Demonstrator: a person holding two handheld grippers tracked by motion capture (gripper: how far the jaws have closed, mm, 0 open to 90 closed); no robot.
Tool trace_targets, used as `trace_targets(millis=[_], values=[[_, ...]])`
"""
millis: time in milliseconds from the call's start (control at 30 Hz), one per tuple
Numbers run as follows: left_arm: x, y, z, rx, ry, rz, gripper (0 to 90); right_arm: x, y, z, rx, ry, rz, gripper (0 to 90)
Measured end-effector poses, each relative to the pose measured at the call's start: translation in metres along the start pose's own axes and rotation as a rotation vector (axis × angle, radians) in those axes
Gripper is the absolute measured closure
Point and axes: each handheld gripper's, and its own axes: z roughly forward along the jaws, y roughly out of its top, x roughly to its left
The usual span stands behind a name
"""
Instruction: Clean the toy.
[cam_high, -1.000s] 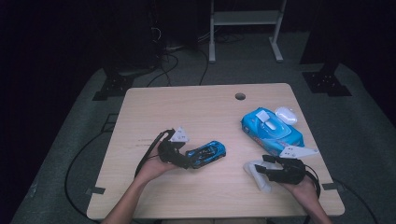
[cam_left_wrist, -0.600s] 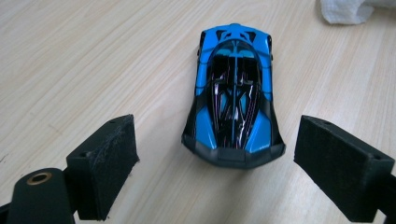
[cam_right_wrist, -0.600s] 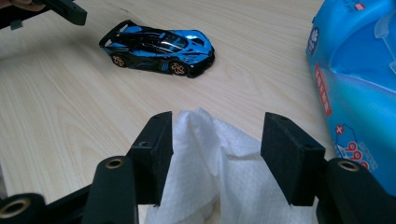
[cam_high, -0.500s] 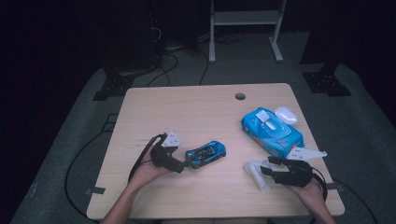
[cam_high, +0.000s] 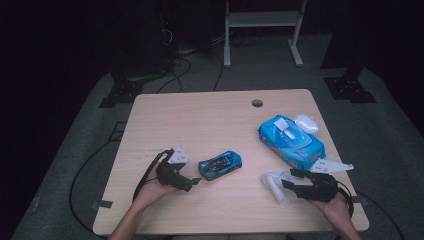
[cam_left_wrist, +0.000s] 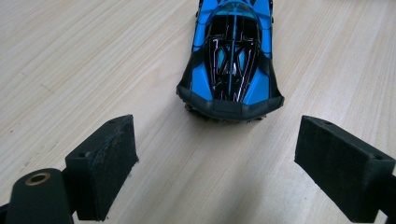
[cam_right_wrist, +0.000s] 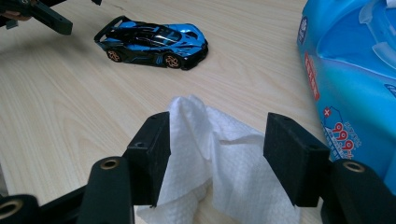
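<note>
Drawn back from toy car (cam_high: 220, 165), left gripper (cam_high: 192, 181) released, car's tail just ahead of jaws. Right gripper (cam_high: 286, 179), jaws just opening, straddling crumpled white wipe (cam_high: 278, 186) on surface (cam_high: 210, 120); pad contact unclear. Farther off, blue wipes pack (cam_high: 290, 140), cut off in right gripper view.

A pale wooden table (cam_high: 200, 120) (a round hole near its far edge) bears a blue-and-black toy car (cam_high: 220, 164), a crumpled white wipe (cam_high: 276, 184), a blue wipes pack (cam_high: 290, 141) and a small white, perhaps plastic, object (cam_high: 306, 123)
</note>
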Motion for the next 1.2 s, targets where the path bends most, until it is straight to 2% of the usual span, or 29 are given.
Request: trace_targets(millis=[533, 633, 900, 1200], values=[[0.001, -0.019, -0.012, 0.004, 0.015, -0.022, 11.9, -0.002, -0.006, -0.001, -0.001, -0.007, 0.012, 38.8], [0.003, -0.025, -0.012, 0.017, 0.021, -0.035, 11.7, -0.002, -0.006, -0.001, -0.002, -0.007, 0.006, 38.5], [0.005, -0.040, -0.017, 0.000, 0.022, -0.082, 11.7, -0.003, -0.008, -0.002, -0.010, -0.003, 0.017, 38.0], [0.002, -0.046, -0.017, 0.002, 0.018, -0.108, 11.8, -0.005, -0.013, -0.004, -0.027, -0.011, 0.031, 37.6]])
